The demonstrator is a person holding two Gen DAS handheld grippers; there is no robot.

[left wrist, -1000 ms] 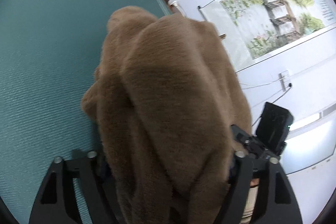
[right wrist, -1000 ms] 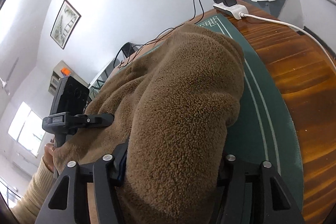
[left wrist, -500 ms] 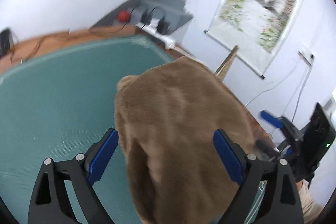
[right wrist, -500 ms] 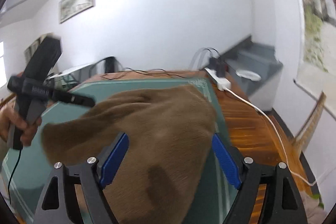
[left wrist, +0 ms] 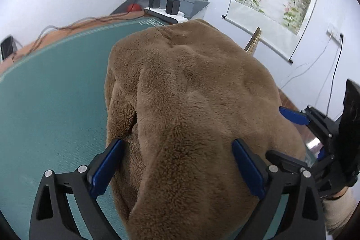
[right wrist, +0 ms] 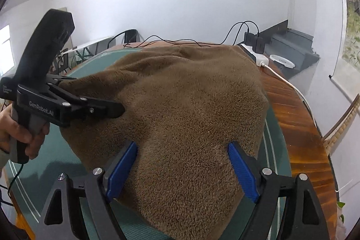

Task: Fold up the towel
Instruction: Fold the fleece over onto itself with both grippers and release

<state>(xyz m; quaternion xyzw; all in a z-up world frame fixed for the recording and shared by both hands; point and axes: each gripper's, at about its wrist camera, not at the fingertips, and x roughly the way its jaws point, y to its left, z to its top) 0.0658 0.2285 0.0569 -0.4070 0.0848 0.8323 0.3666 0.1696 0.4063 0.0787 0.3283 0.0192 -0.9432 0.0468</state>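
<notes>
The fluffy brown fleece towel [left wrist: 198, 105] lies heaped on the green-matted wooden desk [left wrist: 49, 100]. The left tool [left wrist: 175, 163] and the right tool [right wrist: 182, 170] each point level across it, blue-padded jaws spread wide astride the pile, gripping nothing. A hand [right wrist: 20, 134] clasps the left tool's handle.

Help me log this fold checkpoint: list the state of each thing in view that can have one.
towel: bunched in a loose heap on the green mat, not gripped.
left gripper: open, jaws spread either side of the towel.
right gripper: open, jaws spread around the towel's near edge.
green mat: lying flat under the towel.
power strip: two black adapters plugged in.
</notes>
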